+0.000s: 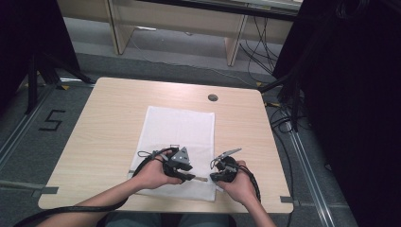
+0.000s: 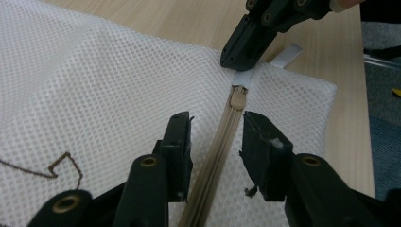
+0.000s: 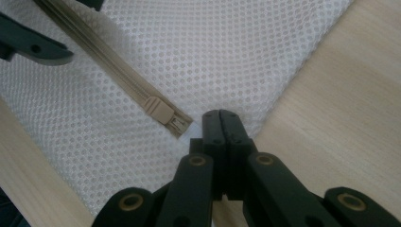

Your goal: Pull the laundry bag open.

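A white mesh bag (image 1: 177, 127) lies flat on the wooden table (image 1: 108, 123), with a beige zipper (image 2: 213, 161) along its near edge. The zipper's slider (image 2: 237, 97) sits close to the zipper's end, also seen as the slider (image 3: 158, 109) in the right gripper view. My left gripper (image 2: 215, 127) is open, its jaws straddling the zipper tape just short of the slider without pressing it. My right gripper (image 3: 222, 123) is shut on the white tab (image 2: 286, 56) at the bag's corner, right past the zipper end. Both the left gripper (image 1: 191, 177) and the right gripper (image 1: 213, 177) meet at the bag's near edge.
A round cable hole (image 1: 213, 98) lies in the table behind the bag. A brown thread (image 2: 61, 163) is stitched into the mesh to the left of my left jaws. The table's right edge (image 2: 350, 94) runs close beyond the bag's corner. Cables and dark stands flank the table.
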